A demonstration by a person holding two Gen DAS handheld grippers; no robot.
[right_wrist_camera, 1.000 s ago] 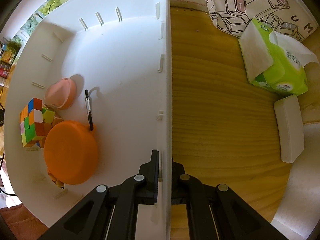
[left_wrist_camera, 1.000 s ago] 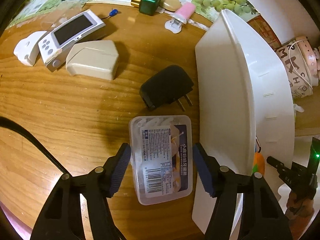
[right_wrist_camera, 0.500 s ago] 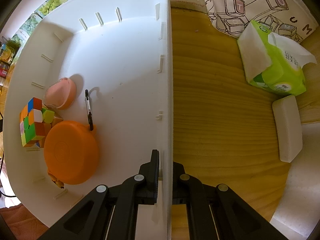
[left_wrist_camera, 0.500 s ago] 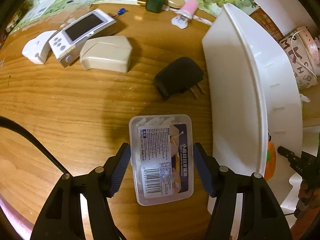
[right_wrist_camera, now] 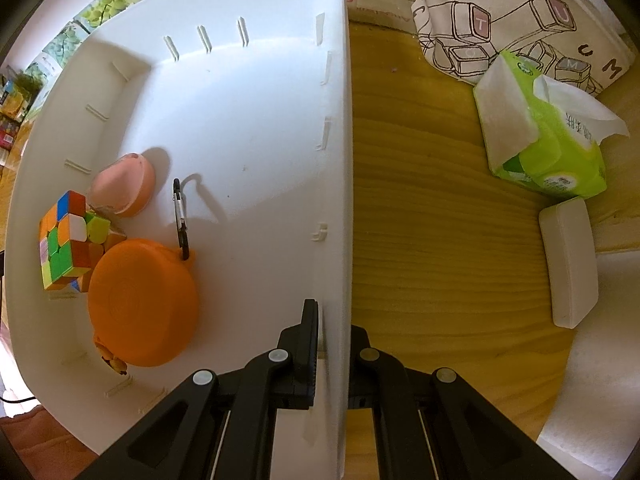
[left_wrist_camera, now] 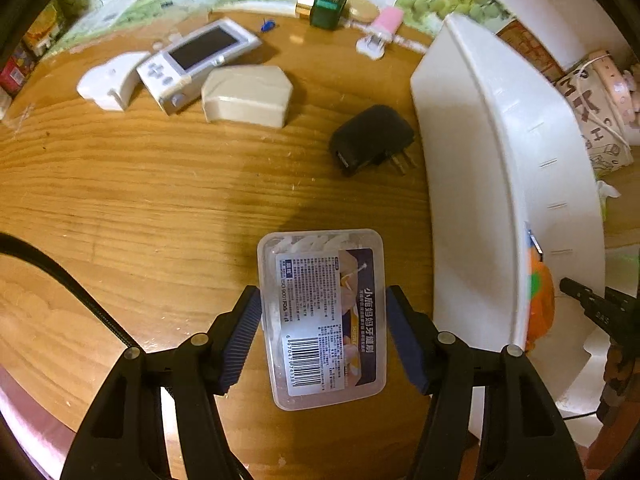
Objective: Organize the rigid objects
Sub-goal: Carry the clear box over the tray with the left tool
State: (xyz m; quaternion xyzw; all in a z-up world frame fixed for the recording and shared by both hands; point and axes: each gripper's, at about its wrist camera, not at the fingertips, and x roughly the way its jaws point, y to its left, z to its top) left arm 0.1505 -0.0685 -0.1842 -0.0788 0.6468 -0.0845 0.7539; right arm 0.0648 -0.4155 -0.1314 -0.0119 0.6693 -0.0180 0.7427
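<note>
Wooden tabletop [left_wrist_camera: 140, 200] spreads under both my claws, and the biggest thing on it is the white bin [right_wrist_camera: 240, 120], standing at the right of my left-hand view. My right gripper [right_wrist_camera: 332, 344] points straight down and is clamped tight on the bin's right wall, one finger inside and one outside, steadying it. Inside, at the left end, lie an orange round case [right_wrist_camera: 142, 300], a colour cube [right_wrist_camera: 64, 240] and a small pink piece [right_wrist_camera: 122, 188]; most of the floor is bare. Beyond the bin on the right sit a green tissue pack [right_wrist_camera: 548, 152] and a white bar [right_wrist_camera: 568, 264]. My left gripper [left_wrist_camera: 324, 336] stands about half open, its blue pads hard against the long sides of the clear floss-pick box [left_wrist_camera: 322, 320], which I judge to be held clear of the wood, just left of the bin's outer wall. Farther off wait a beige box [left_wrist_camera: 246, 96], a white handheld device [left_wrist_camera: 200, 64] and a black plug adapter [left_wrist_camera: 372, 138]. I judge I am mid-carry: next I must raise the box over the rim, bring it right above the bare floor, lower it and only then let go.
</note>
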